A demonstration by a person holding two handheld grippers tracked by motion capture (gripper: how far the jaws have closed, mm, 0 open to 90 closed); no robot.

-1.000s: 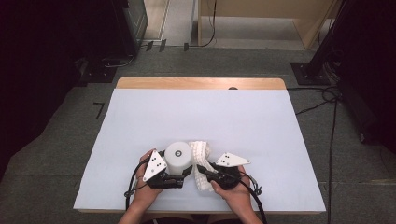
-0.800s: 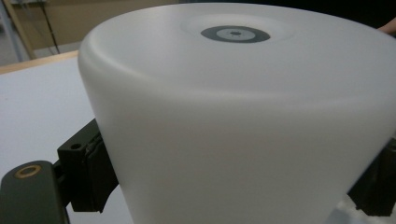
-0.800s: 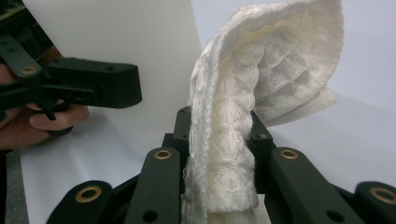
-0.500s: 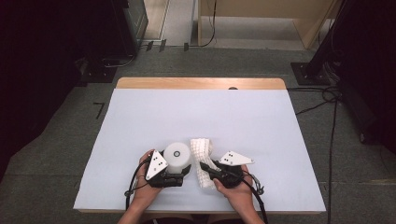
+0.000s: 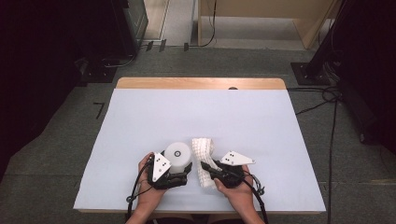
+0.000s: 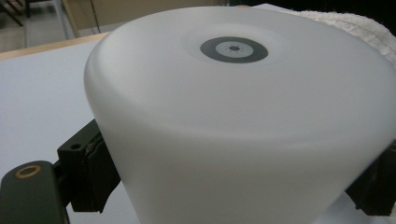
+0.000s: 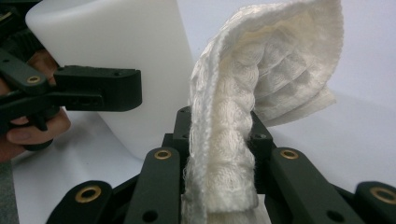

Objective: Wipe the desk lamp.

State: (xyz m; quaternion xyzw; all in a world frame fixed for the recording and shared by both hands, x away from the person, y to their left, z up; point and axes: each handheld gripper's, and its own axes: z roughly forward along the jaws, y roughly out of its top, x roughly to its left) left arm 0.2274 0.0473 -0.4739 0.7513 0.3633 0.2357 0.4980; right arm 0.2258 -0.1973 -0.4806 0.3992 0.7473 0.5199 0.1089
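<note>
Left gripper [image 5: 183,173] clamped around a white cylindrical container [image 5: 177,153] standing near the table's [image 5: 140,116] front edge, right gripper [image 5: 208,169] clenched on a folded white cloth [image 5: 203,154] just beside the container.

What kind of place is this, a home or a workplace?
Probably a lab or recording room, not a home: one table under a plain white cover, cables across grey carpet, dark equipment stands at the sides.
</note>
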